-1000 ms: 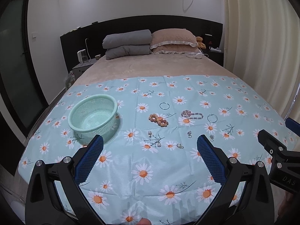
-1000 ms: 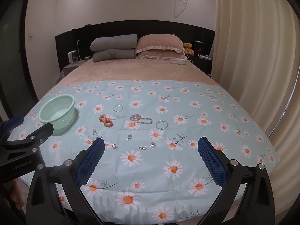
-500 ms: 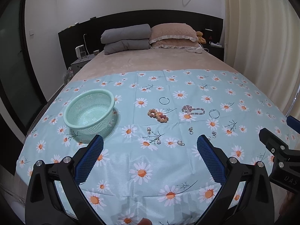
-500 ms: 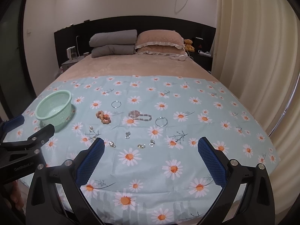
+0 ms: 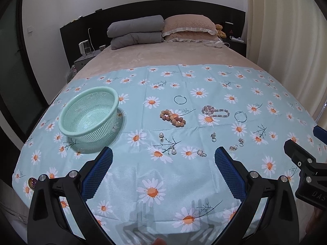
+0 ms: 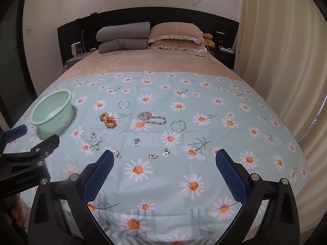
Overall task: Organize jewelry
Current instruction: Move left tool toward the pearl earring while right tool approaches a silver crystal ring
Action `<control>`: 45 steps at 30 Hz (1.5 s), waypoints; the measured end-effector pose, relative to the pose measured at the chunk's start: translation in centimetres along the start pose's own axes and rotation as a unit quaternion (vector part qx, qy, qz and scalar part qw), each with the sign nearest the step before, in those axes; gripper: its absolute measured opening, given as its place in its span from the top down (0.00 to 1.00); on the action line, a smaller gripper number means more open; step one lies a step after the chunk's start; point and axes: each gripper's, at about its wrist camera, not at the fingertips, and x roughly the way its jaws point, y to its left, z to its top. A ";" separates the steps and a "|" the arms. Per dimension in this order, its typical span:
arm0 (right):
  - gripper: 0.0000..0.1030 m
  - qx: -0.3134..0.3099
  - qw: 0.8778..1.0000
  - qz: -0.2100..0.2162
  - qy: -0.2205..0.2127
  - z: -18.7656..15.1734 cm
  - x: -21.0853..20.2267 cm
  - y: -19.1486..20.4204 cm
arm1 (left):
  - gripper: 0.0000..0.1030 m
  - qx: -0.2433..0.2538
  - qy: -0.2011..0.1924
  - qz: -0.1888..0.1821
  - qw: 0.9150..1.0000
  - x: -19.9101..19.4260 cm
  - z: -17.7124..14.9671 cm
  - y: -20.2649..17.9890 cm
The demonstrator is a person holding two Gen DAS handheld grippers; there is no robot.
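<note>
Both tongs are spread wide and hold nothing: the left gripper (image 5: 163, 159) fills the bottom of the left wrist view, the right gripper (image 6: 165, 161) the bottom of the right wrist view, each above the near edge of a daisy-print cloth (image 5: 155, 173) laid over a bed. In the left wrist view a mint-green basket (image 5: 89, 114) stands empty at the left centre of the frame. The jewelry lies loose on the cloth to its right, around the middle: an orange bead bracelet (image 5: 173, 118), a pale pink bead strand (image 5: 215, 111), two thin bangles (image 5: 180, 99) (image 5: 240, 116), and below them pearl earrings (image 5: 161, 136) and small rings (image 5: 201, 153).
</note>
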 end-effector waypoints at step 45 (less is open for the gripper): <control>0.08 0.016 0.992 0.053 0.116 -3.7 20.2 -0.6 | 0.05 -0.008 0.091 -0.017 0.996 19.8 -3.0 -0.1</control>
